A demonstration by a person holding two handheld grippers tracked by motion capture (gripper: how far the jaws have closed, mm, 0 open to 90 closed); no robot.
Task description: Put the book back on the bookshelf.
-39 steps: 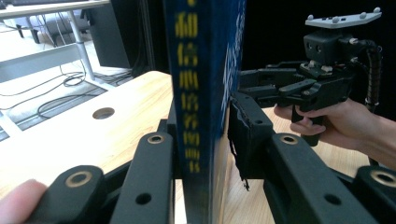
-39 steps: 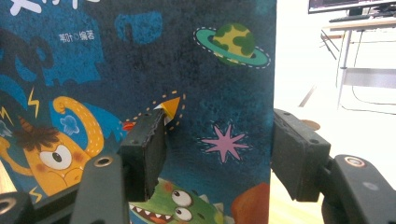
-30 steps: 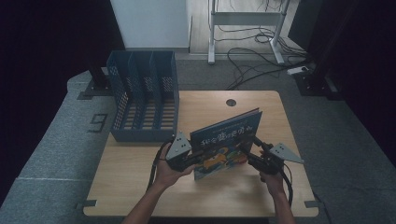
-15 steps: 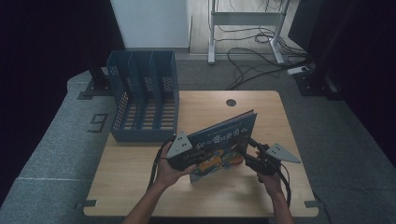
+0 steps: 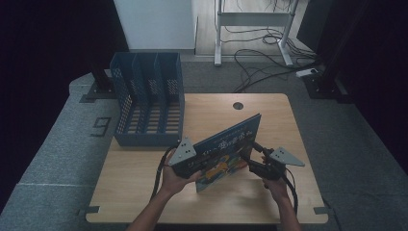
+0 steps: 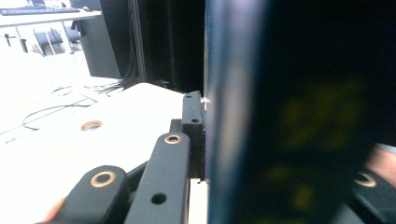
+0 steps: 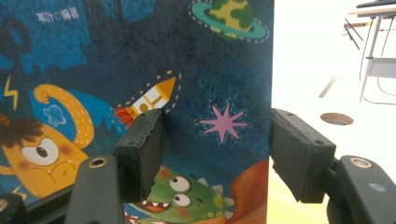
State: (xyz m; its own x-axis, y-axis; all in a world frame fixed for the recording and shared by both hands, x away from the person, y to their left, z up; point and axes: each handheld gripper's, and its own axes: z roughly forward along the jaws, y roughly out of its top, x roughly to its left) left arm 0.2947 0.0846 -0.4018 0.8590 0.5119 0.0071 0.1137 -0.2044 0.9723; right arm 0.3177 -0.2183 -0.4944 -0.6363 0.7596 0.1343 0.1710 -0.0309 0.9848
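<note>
A children's book [image 5: 226,147] with a dark blue cover of cartoon monsters and a rocket stands tilted on the wooden table [image 5: 144,192]. My left gripper [image 5: 199,166] is shut on its left edge. In the left gripper view the dark cover [image 6: 289,116] sits hard against the left pad [image 6: 192,126], and the jaws have just been closing on it. My right gripper [image 5: 250,155] is at the book's right side, open, and its jaws have just been opening. In the right gripper view the cover [image 7: 93,70] lies beyond the gripper [image 7: 217,144], and neither pad presses on it.
A blue slotted file rack [image 5: 149,106] stands at the table's back left. A round cable hole [image 5: 237,105] is near the far edge. Cables [image 5: 260,57] and a metal desk frame [image 5: 250,19] lie on the floor beyond.
The book's top edge has leaned a little lower and to the left. Both hands stay in nearly the same place.
</note>
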